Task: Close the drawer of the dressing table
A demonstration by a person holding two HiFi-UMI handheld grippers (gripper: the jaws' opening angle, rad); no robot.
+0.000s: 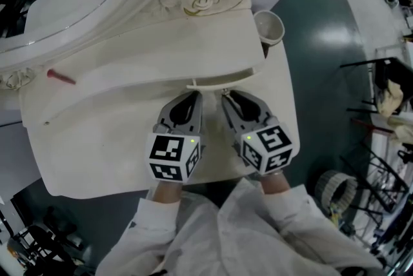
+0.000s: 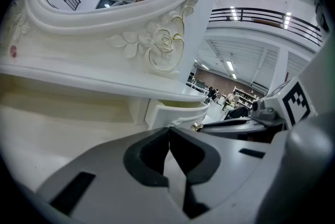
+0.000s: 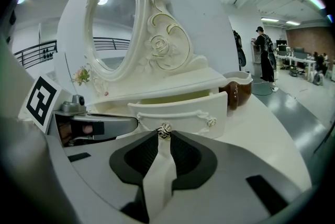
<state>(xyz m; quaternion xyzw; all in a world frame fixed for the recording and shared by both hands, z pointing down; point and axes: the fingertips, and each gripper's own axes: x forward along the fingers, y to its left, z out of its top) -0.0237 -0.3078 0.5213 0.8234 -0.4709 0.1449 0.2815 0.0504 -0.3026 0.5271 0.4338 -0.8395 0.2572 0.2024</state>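
The white dressing table [image 1: 97, 152] carries an oval mirror [image 3: 112, 24] with carved roses. Its small drawer [image 3: 180, 113] stands partly open under the upper shelf; in the head view only its front edge [image 1: 219, 81] shows, and it also shows in the left gripper view [image 2: 175, 113]. My right gripper [image 1: 226, 96] [image 3: 165, 135] points at the drawer front, its jaws closed narrowly around the round metal knob [image 3: 165, 130]. My left gripper [image 1: 195, 95] [image 2: 169, 130] lies just left of it on the table, shut and empty, short of the drawer.
A brown cup [image 3: 238, 89] [image 1: 269, 26] stands right of the drawer on the table. A small red stick [image 1: 61, 77] lies on the shelf at left. Racks and a wire basket [image 1: 335, 187] crowd the floor at right.
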